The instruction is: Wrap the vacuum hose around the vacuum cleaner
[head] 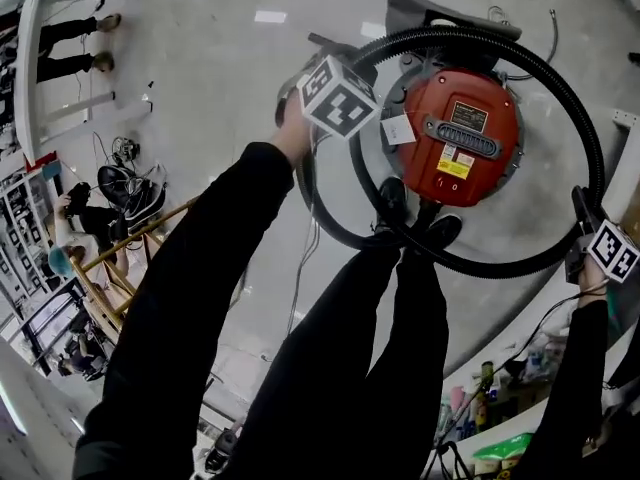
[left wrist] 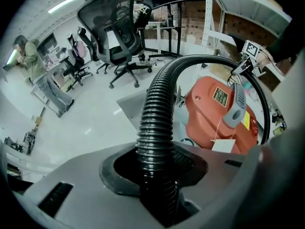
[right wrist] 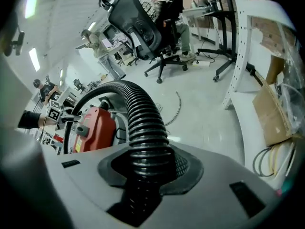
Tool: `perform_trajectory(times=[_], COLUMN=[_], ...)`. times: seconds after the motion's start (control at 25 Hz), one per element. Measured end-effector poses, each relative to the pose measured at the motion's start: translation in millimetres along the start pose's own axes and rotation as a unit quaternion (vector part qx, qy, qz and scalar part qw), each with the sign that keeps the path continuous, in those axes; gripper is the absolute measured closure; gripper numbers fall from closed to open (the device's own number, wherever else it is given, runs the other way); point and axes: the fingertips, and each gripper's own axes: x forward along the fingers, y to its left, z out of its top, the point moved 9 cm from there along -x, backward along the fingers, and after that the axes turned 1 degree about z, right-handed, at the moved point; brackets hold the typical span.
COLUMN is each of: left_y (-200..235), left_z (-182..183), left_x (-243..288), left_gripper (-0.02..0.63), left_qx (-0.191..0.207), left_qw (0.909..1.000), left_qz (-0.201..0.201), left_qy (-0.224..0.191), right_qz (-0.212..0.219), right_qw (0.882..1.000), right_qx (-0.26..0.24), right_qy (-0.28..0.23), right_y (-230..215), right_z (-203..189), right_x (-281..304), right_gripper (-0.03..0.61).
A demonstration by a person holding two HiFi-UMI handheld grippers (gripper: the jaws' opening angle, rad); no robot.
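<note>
My left tool (left wrist: 157, 185) and right tool (right wrist: 143, 185) are each clamped on the black hose (left wrist: 155, 118). The hose loops around the red vacuum cleaner (head: 440, 118) between and below them. The vacuum cleaner's labels (head: 454, 161) are too small to read. My left arm (head: 210, 268) and right arm (head: 575, 368) extend downward.

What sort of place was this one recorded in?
Probably an open office or lab workspace: mesh office chairs, white shelving along the wall, and a pale polished floor with people working in the background.
</note>
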Motion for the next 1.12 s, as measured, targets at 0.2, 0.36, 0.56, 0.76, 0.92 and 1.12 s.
perform_trajectory(times=[0.2,0.36,0.56,0.76,0.92,1.12], left_y=[-2.7,-5.7,-10.7,-10.9,-15.3,-17.0], left_z=[1.7,4.3,11.1,14.9,8.7,-23.5], left_x=[37.9,54.3,47.8,25.6,-6.1,-61.8], left_gripper=[0.454,0.449,0.352,0.293,0.294,0.295], left_qx=[0.013,0.022,0.047,0.05,0.039,-0.071], left_qw=[0.9998,0.9997,0.998,0.9972,0.9955,0.9906], left_qz=[-0.015,-0.012,-0.037,-0.039,-0.023,0.006], left_qy=[-0.01,-0.007,-0.022,-0.04,-0.083,-0.117], right_qz=[-0.025,-0.084,-0.077,-0.037,-0.001,0.031], right_qw=[0.999,0.995,0.996,0.997,0.996,0.995], right_qx=[0.032,0.037,0.045,0.066,0.083,0.077], right_qy=[0.001,0.03,0.004,-0.014,-0.038,-0.051], right_y=[-24.4,-28.1,-6.5,23.5,46.4,74.5], right_z=[-21.9,-36.3,-46.2,-54.9,-56.6,-52.3], right_x=[49.2,66.9,47.4,25.5,8.7,-20.0], right_gripper=[0.44,0.129,0.123,0.123,0.123,0.124])
